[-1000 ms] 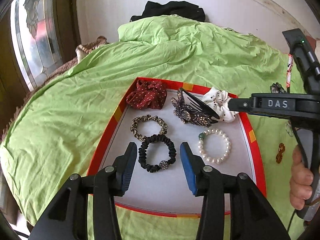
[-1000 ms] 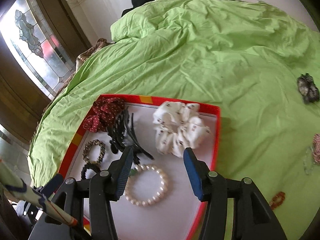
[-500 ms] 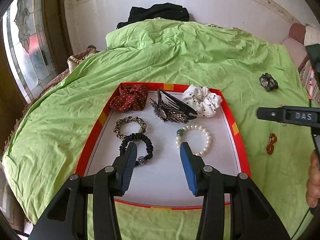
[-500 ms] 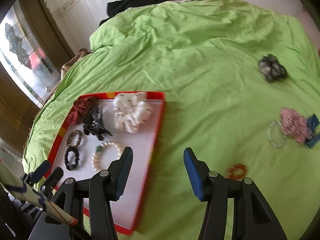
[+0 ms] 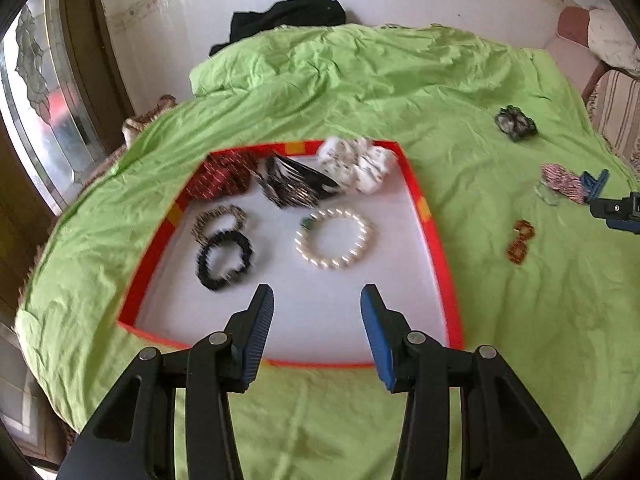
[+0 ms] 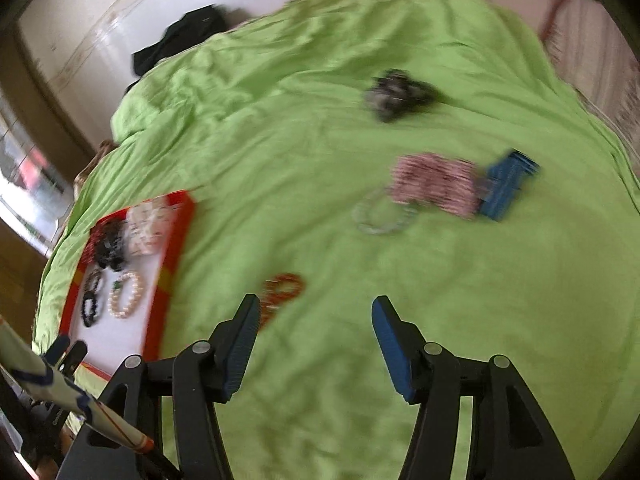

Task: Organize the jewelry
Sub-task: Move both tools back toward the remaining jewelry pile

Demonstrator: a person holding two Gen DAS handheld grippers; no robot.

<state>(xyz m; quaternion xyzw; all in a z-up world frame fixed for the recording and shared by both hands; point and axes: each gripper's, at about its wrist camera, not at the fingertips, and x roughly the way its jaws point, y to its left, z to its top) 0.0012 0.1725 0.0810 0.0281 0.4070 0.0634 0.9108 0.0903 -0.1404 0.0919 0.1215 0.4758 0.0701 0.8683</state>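
A red-rimmed white tray (image 5: 434,240) (image 6: 176,248) lies on the green bedsheet. It holds a pearl bracelet (image 5: 334,240) (image 6: 125,294), a black scrunchie (image 5: 224,260), a leopard hair tie (image 5: 220,218), a red scrunchie (image 5: 222,180), a dark hair claw (image 5: 294,186) and a white scrunchie (image 5: 358,162). My left gripper (image 5: 316,322) is open and empty above the tray's near edge. My right gripper (image 6: 314,336) is open and empty over the sheet, with an amber bracelet (image 6: 280,292) (image 5: 520,242) at its left fingertip.
Loose on the sheet to the right are a clear bead bracelet (image 6: 382,212), a pink striped scrunchie (image 6: 434,186) (image 5: 564,182), a blue hair clip (image 6: 506,186) and a dark scrunchie (image 6: 396,94) (image 5: 515,123). Black clothing (image 5: 284,18) lies by the wall.
My right gripper has swung right, from over the tray out over the open sheet toward the loose pieces. My left gripper has drawn back toward the tray's near edge. Both stayed open.
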